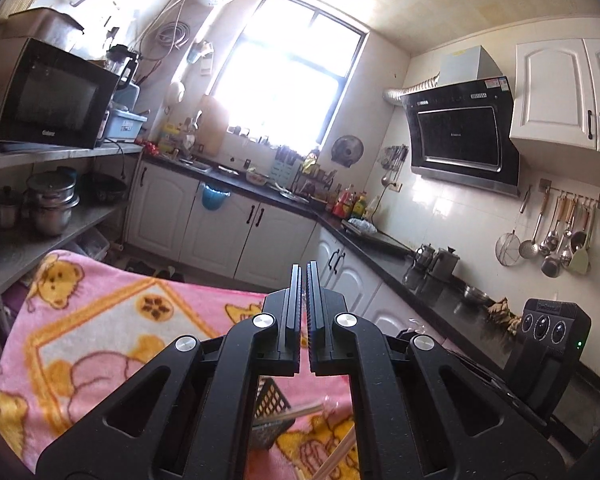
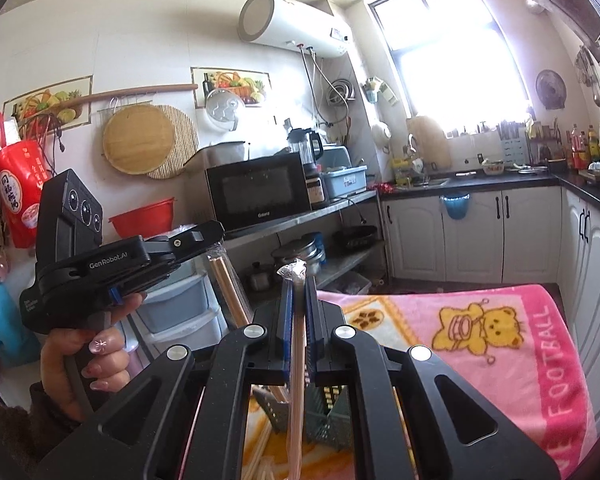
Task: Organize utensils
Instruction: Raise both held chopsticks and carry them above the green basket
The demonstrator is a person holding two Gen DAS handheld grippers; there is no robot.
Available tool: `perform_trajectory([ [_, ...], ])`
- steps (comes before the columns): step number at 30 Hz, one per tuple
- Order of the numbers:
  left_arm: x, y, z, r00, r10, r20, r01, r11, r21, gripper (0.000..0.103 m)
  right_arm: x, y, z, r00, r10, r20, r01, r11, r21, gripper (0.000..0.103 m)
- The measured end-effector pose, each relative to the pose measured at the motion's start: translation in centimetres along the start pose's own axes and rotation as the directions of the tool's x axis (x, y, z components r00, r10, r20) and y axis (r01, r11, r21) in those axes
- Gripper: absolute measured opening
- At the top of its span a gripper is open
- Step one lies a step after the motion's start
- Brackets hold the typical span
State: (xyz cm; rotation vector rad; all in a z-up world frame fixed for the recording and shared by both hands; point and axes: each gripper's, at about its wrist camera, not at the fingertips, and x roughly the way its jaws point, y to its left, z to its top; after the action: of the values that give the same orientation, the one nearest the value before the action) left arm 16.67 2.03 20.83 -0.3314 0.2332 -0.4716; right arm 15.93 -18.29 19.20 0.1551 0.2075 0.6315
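Note:
My right gripper is shut on a thin pale chopstick pack in clear plastic, whose crimped top pokes out above the fingertips. To its left a hand holds my left gripper, shut, its tips pinching the clear wrapper at the top of a copper-coloured chopstick pack that hangs slanting below it. In the left wrist view the left gripper stands shut above the pink blanket. Beneath it lie a black slotted basket and loose chopsticks. A green basket sits beside the black basket.
The pink bear blanket covers the work surface. A metal shelf with a microwave and pots stands behind. A dark counter with white cabinets runs along the walls, and utensils hang on a rail. The right gripper's body is close by.

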Motion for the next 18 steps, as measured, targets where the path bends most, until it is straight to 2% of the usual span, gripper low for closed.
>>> perform_trajectory([
  [10,0.8,-0.8,2.0,0.999,-0.018,0.044,0.018,1.000,0.016,0.001,1.0,-0.9,2.8,0.997,-0.036,0.066,0.037,0.999,-0.009,0.006],
  [18,2.4,-0.6,2.4,0.999,-0.007,0.047,0.006,1.000,0.014,0.001,2.1,-1.8,4.5,0.990,-0.058,0.130,0.061,0.998,-0.020,0.006],
])
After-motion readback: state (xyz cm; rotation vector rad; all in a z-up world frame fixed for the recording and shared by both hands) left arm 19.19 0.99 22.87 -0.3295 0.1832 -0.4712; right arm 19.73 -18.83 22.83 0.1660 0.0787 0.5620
